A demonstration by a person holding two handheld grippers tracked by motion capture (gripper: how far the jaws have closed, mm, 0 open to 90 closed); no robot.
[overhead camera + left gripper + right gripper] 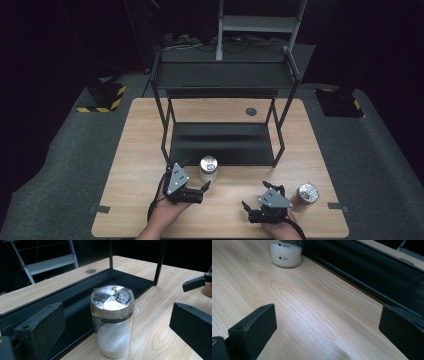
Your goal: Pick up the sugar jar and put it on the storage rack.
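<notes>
In front of the black shelf (222, 142), one jar (112, 322) is framed by the wide-spread left gripper (192, 186); nothing is gripped. The right gripper (255, 197) is also spread, its jar (306, 193) untouched beside it.

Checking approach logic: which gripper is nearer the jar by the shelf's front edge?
Left. The left gripper sits just beside that jar, jaws open toward it. The right gripper is farther off, next to the other jar.

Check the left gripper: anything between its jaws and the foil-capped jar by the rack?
Nothing visible. The left gripper is open, the jar stands upright straight ahead on bare table, and the rack's bottom shelf lies behind it.
</notes>
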